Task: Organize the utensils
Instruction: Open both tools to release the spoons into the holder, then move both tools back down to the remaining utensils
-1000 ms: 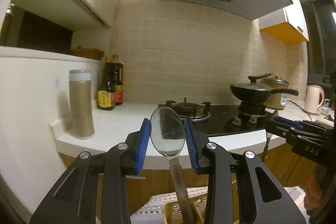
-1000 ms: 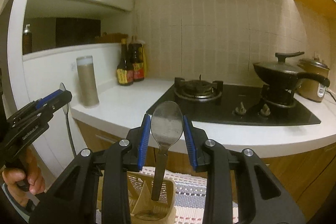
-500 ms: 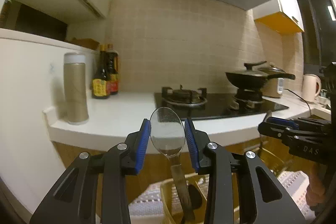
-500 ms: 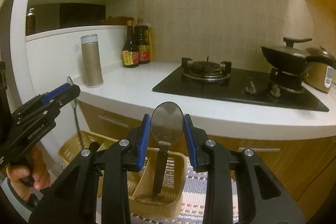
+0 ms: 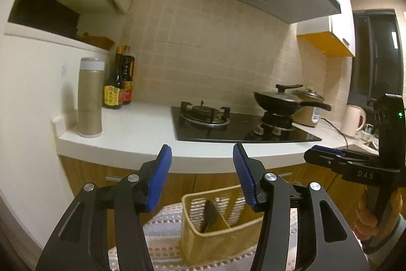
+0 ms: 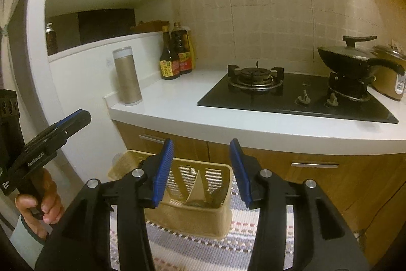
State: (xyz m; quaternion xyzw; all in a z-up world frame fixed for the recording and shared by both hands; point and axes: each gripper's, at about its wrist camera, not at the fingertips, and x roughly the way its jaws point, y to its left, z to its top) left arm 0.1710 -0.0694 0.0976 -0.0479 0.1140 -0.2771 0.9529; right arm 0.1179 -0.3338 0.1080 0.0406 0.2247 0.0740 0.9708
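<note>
A tan slotted utensil basket with a divider stands on a striped mat below both grippers. A dark utensil leans in its left compartment. In the right wrist view the basket holds a dark utensil end in its right part. My left gripper is open and empty above the basket. My right gripper is open and empty above it too. Each gripper shows from the side in the other's view: the right one, the left one.
A white counter with a black gas hob, a lidded wok, a rice cooker, sauce bottles and a tan flask stands behind. Wooden cabinet fronts lie below it. The striped mat covers the floor.
Both grippers have opened and let go of their spoons, which have dropped into the basket. Both have tilted down towards the basket.
</note>
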